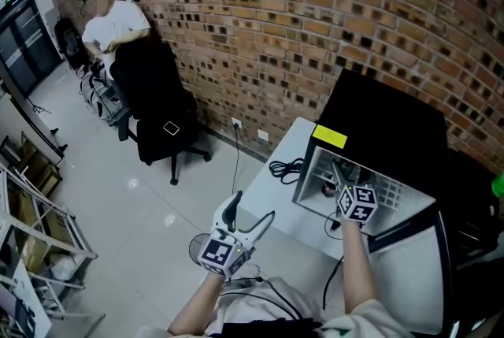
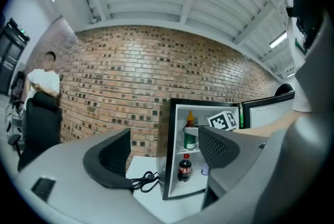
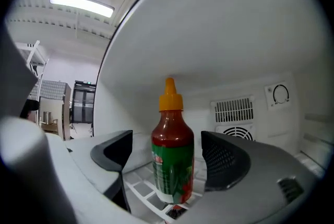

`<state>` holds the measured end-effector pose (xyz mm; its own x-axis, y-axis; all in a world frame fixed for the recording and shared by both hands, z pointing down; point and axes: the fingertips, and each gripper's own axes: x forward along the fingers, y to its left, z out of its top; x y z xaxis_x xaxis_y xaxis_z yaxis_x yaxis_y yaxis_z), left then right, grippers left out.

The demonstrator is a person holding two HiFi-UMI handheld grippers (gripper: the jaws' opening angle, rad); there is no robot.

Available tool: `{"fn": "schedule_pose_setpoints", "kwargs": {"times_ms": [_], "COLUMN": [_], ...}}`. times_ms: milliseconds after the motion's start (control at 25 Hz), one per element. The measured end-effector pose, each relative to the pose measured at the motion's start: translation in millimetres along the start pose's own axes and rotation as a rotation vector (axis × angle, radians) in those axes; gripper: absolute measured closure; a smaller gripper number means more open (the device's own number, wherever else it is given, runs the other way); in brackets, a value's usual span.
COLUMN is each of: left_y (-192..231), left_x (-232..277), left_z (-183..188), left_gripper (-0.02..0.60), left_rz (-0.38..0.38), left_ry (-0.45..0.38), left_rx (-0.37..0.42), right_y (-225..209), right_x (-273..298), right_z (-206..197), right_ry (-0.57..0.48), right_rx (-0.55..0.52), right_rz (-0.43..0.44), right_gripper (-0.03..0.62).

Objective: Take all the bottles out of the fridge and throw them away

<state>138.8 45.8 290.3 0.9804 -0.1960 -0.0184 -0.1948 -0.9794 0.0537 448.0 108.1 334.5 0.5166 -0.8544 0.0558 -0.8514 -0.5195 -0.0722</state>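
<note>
A black mini fridge [image 1: 386, 120] stands open on a white table [image 1: 287, 147]. My right gripper [image 1: 340, 185] reaches into its upper shelf. In the right gripper view the jaws [image 3: 168, 157] stand open on either side of a red sauce bottle [image 3: 172, 139] with an orange cap and green label. The bottle stands upright on the wire shelf, with a gap at each pad. My left gripper [image 1: 250, 217] hangs open and empty, off the table's left side. Its view shows the sauce bottle [image 2: 191, 131] and, on the fridge floor, a cola bottle [image 2: 185, 167] and a pale bottle [image 2: 204, 168] partly hidden behind a finger.
The fridge door [image 1: 409, 226] swings out to the right. A black cable [image 1: 285, 168] lies coiled on the table left of the fridge. A black office chair [image 1: 161, 116] and a seated person [image 1: 114, 21] are by the brick wall. Metal racks [image 1: 31, 234] stand at the left.
</note>
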Motion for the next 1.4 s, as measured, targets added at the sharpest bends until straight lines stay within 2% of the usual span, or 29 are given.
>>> {"fn": "schedule_pose_setpoints", "kwargs": {"times_ms": [120,280,360,520,800,1040,1400], "left_y": [0,1,-2,-11,-25,-51,-88], "left_x": [-2,-1,2,10,26,39,62], "left_z": [6,-3,5,6,-19,-25,-20], "left_gripper": [0.186,0.186,0.186,0.186,0.186,0.186,0.186], "left_rz": [0.031,0.011,0.010,-0.029,-0.119,-0.225,-0.336], "left_ry": [-0.007,0.006,-0.002,-0.001,-0.011,0.030,0.014], "left_rx": [-0.038,-0.008,-0.033,-0.042,-0.023,-0.030,-0.065], "right_y": [-5,-8,-5,0,11,25,29], "right_x": [9,10,7,-12,-80,-141,-214], "right_z": [-5,-11,-11,-10,0,6,13], "right_ry": [0.010,0.034,0.054,0.050,-0.012,-0.025,-0.034], "right_rx": [0.015,0.000,-0.022,-0.027,0.051,0.046,0.039], "right_rz": [-0.006,0.006,0.020,0.037,0.019,0.008,-0.042], "right_gripper": [0.148,0.188,0.306,0.309,0.310,0.310,0.310]}}
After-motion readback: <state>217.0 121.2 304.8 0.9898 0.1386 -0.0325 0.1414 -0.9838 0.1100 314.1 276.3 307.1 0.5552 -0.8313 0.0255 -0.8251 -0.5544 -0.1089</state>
